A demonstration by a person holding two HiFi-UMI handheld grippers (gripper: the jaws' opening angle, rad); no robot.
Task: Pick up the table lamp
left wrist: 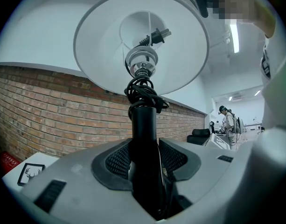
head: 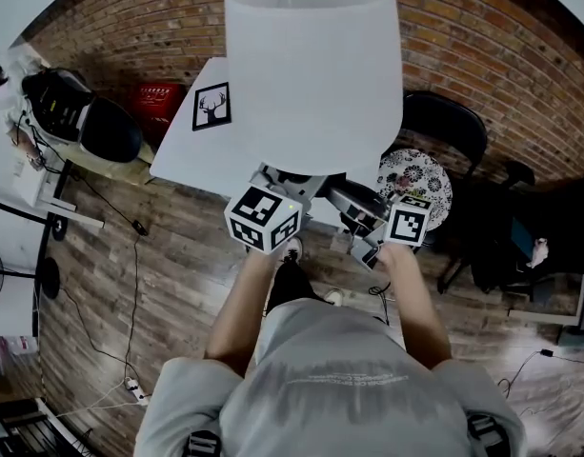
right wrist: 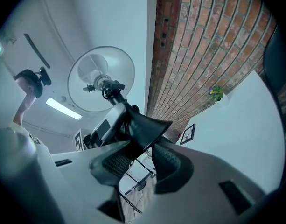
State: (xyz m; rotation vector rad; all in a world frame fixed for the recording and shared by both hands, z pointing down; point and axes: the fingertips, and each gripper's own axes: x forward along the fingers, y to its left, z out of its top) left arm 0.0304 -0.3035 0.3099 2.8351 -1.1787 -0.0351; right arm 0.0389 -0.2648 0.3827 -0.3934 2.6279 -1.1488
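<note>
The table lamp hangs in the air above the white table (head: 182,150), its white shade (head: 311,65) close under the head camera. My left gripper (left wrist: 143,161) is shut on the lamp's black stem (left wrist: 143,129), just below the coiled cord (left wrist: 143,94) and the plug (left wrist: 155,34) tucked inside the shade (left wrist: 101,45). My right gripper (right wrist: 137,153) is shut on the rim of the black flared base (right wrist: 145,125). In the head view the shade hides the stem and base, and only the marker cubes of the left gripper (head: 263,219) and right gripper (head: 409,219) show.
A framed deer picture (head: 212,106) lies on the table, and a small plant (right wrist: 216,92) stands by the brick wall. A black chair (head: 446,122) and a patterned round seat (head: 417,174) are at the right. Cables cross the wooden floor (head: 130,293).
</note>
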